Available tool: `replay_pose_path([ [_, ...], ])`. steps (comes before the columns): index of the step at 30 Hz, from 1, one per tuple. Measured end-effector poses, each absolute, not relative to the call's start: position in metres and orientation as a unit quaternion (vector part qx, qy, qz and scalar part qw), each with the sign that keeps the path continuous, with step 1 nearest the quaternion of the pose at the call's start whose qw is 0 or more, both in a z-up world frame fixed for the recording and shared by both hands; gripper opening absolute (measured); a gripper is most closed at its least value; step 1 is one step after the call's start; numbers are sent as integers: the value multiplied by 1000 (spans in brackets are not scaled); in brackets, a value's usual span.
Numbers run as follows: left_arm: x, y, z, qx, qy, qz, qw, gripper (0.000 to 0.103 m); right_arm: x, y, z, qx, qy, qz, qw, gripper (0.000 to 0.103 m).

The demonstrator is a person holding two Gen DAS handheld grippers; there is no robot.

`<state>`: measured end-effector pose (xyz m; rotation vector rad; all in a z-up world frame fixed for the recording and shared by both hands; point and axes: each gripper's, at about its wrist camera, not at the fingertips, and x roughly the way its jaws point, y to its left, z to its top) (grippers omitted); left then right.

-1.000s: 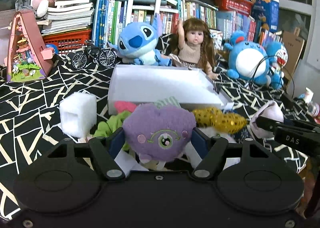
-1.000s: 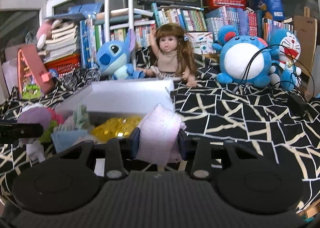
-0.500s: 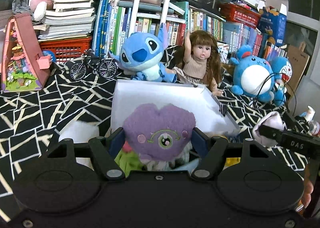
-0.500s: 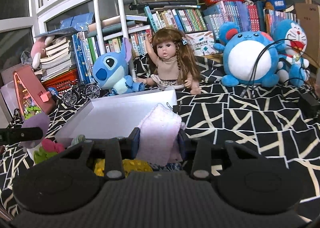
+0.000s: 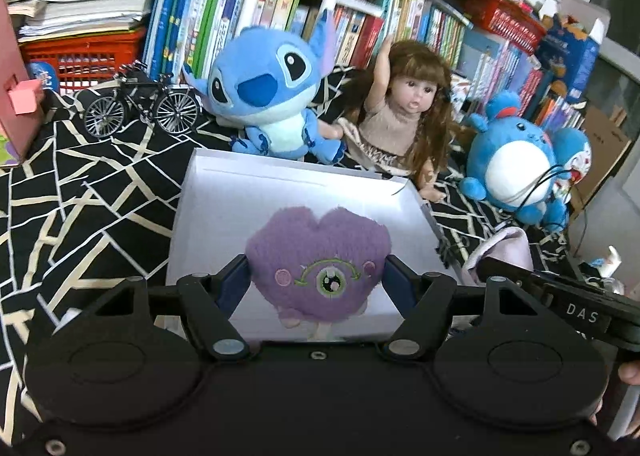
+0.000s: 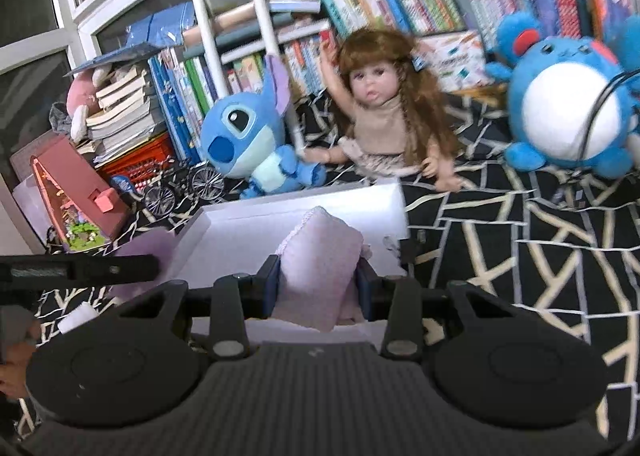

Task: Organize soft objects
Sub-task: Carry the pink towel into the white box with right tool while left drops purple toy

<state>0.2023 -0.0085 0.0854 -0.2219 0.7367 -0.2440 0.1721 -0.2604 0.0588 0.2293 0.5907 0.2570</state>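
Left wrist view: the left gripper (image 5: 318,276) is clenched on one purple plush (image 5: 320,252), its two blue pads pressing the plush's sides. The plush hangs over the near half of the white tray (image 5: 216,208); its lower end is cut off behind the gripper body, and the tray's near edge is hidden the same way. At 3 o'clock the right gripper (image 5: 500,262) enters side-on, so its jaws cannot be read here; one pale pink cloth (image 5: 508,246) bunches at its tip. A fingertip shows at the frame's right edge, the rest out of view. Beyond the tray, at 12 o'clock, sit one Stitch plush (image 5: 268,96) and one doll (image 5: 404,116); at 2 o'clock one round blue plush (image 5: 516,160), partly hiding a second blue figure behind it. One toy bicycle (image 5: 140,104) stands at 10 o'clock on the black patterned cloth (image 5: 80,196).

Right wrist view: the right gripper (image 6: 318,284) grasps the folded pink cloth (image 6: 320,260) between its pads, above the tray's (image 6: 240,232) near right part. The cloth's lower edge is hidden behind the gripper. At 9 o'clock the left gripper (image 6: 152,268) shows only as a dark bar, with a blurred bit of purple plush (image 6: 144,248) behind it. The doll (image 6: 380,108) and round plush (image 6: 568,116) are motion-blurred. One small white object (image 6: 78,318) at 8 o'clock is too cut off to identify.
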Motion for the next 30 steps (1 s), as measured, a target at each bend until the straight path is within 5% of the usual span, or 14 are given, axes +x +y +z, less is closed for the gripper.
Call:
replay_pose_path([
  [13,248,-35,40,-84,417,-104,899,69,229,-246,21,116,379,123,910,45],
  [30,260,-39,17,-75,443,-88,889,70,234,-231,4,83,391,117,909,46],
])
